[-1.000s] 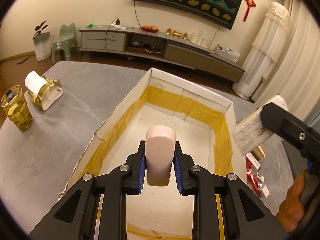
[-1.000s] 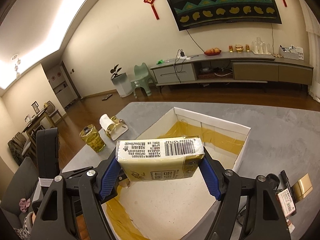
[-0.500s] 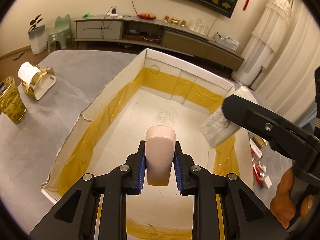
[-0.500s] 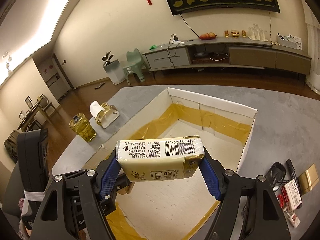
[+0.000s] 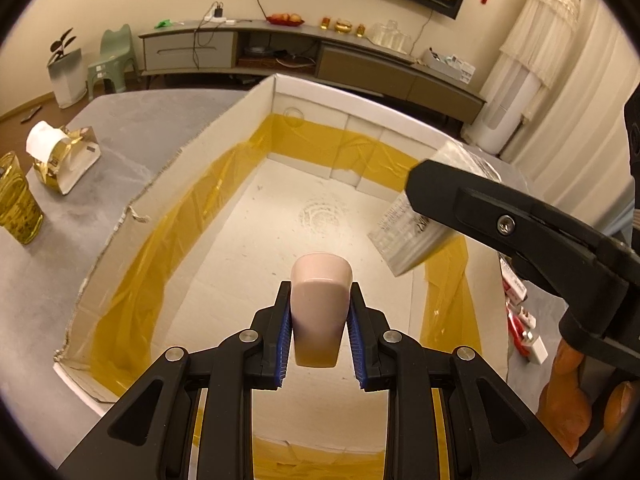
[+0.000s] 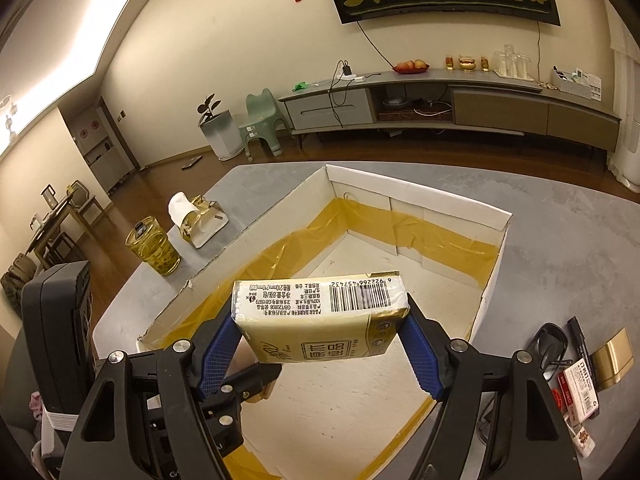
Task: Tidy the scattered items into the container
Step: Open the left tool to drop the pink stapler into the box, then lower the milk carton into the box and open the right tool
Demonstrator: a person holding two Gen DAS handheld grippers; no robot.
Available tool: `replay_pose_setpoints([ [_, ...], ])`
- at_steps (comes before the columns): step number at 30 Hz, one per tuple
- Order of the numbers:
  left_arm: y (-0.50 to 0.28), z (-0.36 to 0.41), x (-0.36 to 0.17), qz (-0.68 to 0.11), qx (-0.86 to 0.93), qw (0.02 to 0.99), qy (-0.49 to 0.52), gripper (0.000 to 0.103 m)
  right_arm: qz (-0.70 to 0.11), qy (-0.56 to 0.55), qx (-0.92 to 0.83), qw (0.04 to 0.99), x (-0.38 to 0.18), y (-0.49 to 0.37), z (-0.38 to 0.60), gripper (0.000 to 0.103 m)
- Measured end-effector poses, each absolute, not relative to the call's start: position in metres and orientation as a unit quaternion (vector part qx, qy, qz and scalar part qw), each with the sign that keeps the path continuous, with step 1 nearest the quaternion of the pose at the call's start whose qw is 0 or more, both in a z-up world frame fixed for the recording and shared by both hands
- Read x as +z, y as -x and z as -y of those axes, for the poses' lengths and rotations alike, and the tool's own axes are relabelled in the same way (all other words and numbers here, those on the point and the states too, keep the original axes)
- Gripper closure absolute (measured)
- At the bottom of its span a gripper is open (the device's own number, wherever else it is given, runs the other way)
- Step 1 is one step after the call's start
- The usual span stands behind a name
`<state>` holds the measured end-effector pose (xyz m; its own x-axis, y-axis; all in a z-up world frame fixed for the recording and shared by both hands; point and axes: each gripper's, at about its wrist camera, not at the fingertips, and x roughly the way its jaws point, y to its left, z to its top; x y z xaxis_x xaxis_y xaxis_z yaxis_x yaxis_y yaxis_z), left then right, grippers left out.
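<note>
On the grey surface [image 5: 132,136], going left to right in the left wrist view: a yellow glass cup [image 5: 14,200] stands at nine o'clock, a gold tissue holder [image 5: 64,160] with white paper sits just beyond it, and the white cardboard box [image 5: 304,92], lined low down with yellow tape, fills the centre. To the box's right, at about four o'clock, small red-and-white packets [image 5: 520,312] lie on the surface, well apart from the cup.

The left claw [image 5: 320,320] points forward over the near half of the box, its blue pads pinching a pale pink bottle [image 5: 320,312] that stands upright between them, above the box floor. Whether the bottle touches the floor cannot be told.

From two to four o'clock in that view the right claw's black finger crosses over the box's right wall, with the tissue pack [image 5: 416,236] held at its tip (only one end of the pack shows here). Bare fingers [image 5: 568,392] of the person's right hand show at five o'clock.

In the right wrist view the right claw [image 6: 320,320] is pressed against both short ends of the tissue pack [image 6: 320,312], barcode side up, held level above the box [image 6: 416,188] interior. Below it at seven o'clock part of the left claw's body shows inside the box. At three to four o'clock lie a dark pen [image 6: 580,340], a gold card [image 6: 612,356] and printed packets [image 6: 576,392], outside the box wall.
</note>
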<state>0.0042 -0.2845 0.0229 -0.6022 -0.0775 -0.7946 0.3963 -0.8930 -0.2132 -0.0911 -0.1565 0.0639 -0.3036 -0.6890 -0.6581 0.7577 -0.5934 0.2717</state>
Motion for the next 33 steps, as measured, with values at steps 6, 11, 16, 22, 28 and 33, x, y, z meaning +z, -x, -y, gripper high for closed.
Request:
replay_pose_setpoints([
  [6, -0.005, 0.282, 0.027, -0.175, -0.879, 0.143, -0.42, 0.07, -0.041, -0.39, -0.805, 0.444, 0.061, 0.091, 0.157, 0.026],
  [11, -0.007, 0.284, 0.032, -0.185, -0.878, 0.142, -0.417, 0.07, -0.033, -0.386, -0.805, 0.449, 0.066, 0.088, 0.154, 0.026],
  [16, -0.011, 0.285, 0.045, -0.194, -0.884, 0.142, -0.401, 0.07, -0.006, -0.378, -0.802, 0.462, 0.079, 0.087, 0.14, 0.026],
  [22, -0.023, 0.292, 0.063, -0.215, -0.891, 0.154, -0.37, 0.07, 0.049, -0.372, -0.778, 0.504, 0.102, 0.086, 0.117, 0.026],
  [28, -0.04, 0.303, 0.071, -0.235, -0.889, 0.186, -0.346, 0.07, 0.049, -0.371, -0.778, 0.504, 0.093, 0.086, 0.119, 0.026],
  [33, -0.051, 0.312, 0.069, -0.243, -0.884, 0.188, -0.352, 0.069, 0.012, -0.398, -0.782, 0.48, 0.065, 0.097, 0.142, 0.026],
])
